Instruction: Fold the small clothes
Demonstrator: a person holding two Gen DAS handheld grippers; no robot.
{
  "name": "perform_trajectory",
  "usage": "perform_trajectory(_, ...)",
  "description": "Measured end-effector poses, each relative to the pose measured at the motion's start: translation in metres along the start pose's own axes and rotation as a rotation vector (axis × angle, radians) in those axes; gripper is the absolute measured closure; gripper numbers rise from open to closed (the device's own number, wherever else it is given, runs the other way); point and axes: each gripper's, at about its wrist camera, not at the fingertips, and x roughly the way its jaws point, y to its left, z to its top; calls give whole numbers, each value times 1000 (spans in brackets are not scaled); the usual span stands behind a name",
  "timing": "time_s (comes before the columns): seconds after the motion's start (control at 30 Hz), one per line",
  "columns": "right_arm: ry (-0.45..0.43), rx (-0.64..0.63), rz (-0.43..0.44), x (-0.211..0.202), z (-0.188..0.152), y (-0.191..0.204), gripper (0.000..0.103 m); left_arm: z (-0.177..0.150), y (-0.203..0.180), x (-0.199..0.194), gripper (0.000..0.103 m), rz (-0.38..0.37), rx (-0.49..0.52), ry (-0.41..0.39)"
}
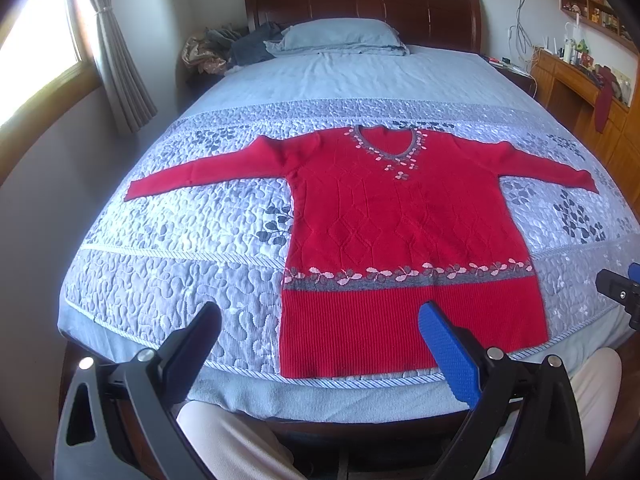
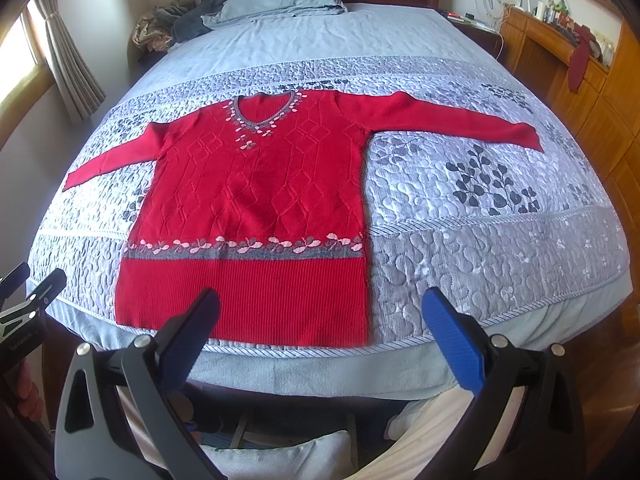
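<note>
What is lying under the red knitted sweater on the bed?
The red knitted sweater lies flat on a grey-blue quilted bedspread with a leaf pattern. Whatever the quilt looks like beneath the sweater is covered.

Open quilt on both sides of the flat red sweater, sleeves spread wide across the bed. Bare sheet between collar and pillow. Crumpled clothes heaped at the head's left corner. Desk close along the right edge, perhaps narrowing passage there. Both grippers, left and right, spread wide, short of the hem
</note>
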Motion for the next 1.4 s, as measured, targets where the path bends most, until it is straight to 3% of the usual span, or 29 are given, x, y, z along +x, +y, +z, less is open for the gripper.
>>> perform_trajectory(1.1,24,-6,0,23,7,-7,3,8,-8,21,4,10,12,38)
perform_trajectory(1.3,35,10,16,41,38,-40,3,38,-27,47,4,-9,-8,64)
perform_trajectory(1.4,19,33,-36,53,73,-83,3,69,-51,68,4,-21,-10,76)
